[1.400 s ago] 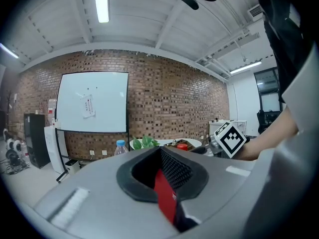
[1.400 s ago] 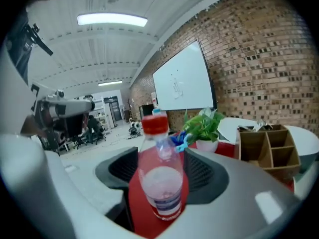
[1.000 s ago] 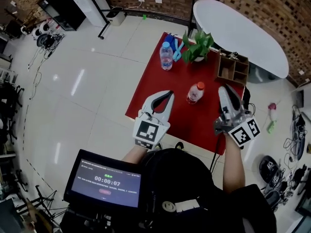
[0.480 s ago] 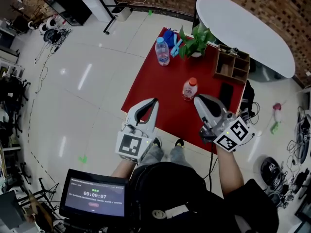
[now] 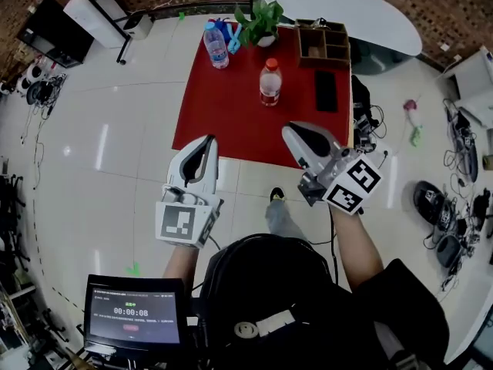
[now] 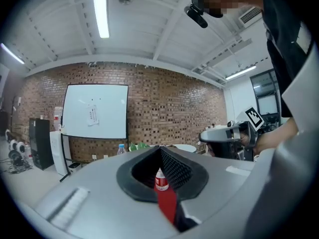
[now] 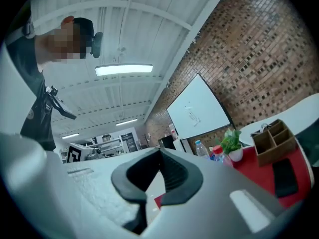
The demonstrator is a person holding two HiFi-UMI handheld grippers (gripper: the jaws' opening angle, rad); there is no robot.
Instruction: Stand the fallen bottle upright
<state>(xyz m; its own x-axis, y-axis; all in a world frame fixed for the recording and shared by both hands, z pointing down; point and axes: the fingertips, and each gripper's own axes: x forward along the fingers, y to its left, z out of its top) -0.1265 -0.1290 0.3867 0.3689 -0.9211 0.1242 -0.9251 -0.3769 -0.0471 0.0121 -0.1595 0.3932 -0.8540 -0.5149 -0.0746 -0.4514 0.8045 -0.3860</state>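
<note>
The bottle (image 5: 269, 82) with the orange cap stands upright near the middle of the red table (image 5: 223, 114), free on all sides, so I judge that the main step of the task is already done and only the finish is left. The left gripper (image 5: 206, 142) and the right gripper (image 5: 294, 132) both hang over the white floor in front of the near edge of the red table, well apart from the bottle. The jaws of each one are closed together, tip to tip, and they hold nothing. In the left gripper view the bottle shows through the small gap under the tips, but it is far off on the red table, not between the pads. The next move, as I judge it, calls for nothing more than to keep the tools away from the red table so the bottle is not knocked over. As for containers, the bottle seems to hold a pale drink behind its red label. A second bottle with a blue cap (image 5: 216, 45), at the far left corner of the red table, looks to contain clear water. A small pot (image 5: 266, 41) at the far edge holds a green plant (image 5: 260, 15). A wooden box (image 5: 323, 45) at the far right corner has several compartments; I cannot tell if anything is in them. A black phone (image 5: 326, 91) lies flat on the red table just in front of that box.
</note>
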